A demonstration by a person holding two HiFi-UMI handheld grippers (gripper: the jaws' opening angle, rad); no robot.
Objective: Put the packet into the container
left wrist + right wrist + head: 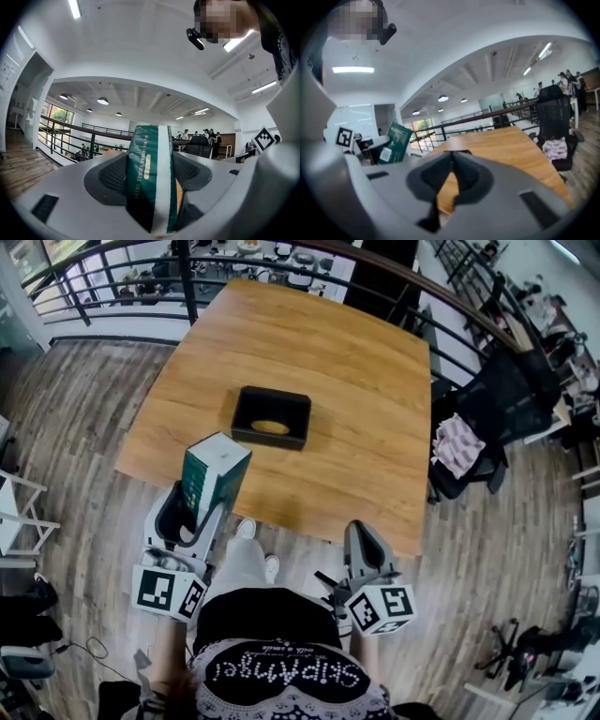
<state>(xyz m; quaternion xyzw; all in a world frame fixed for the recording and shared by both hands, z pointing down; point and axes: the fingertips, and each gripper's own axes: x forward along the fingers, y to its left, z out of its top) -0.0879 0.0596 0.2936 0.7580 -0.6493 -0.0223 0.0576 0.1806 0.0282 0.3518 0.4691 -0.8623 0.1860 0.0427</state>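
Note:
A green-and-white packet (214, 474) stands upright in my left gripper (192, 507), held off the table's near left edge. In the left gripper view the packet (149, 180) fills the gap, and my left gripper (150, 161) is shut on it from both sides. The black open container (271, 417) sits mid-table, beyond the packet, with a pale oval showing inside. My right gripper (364, 554) hangs at the table's front edge, shut and holding nothing. In the right gripper view its jaws (453, 157) meet at the tips, and the packet (395, 143) shows to the left.
The wooden table (356, 381) stretches ahead, its near edge just before both grippers. A black office chair with a pink cloth (458, 446) stands at the table's right side. A dark railing (187, 277) runs behind. White shoes (247, 530) stand between the grippers.

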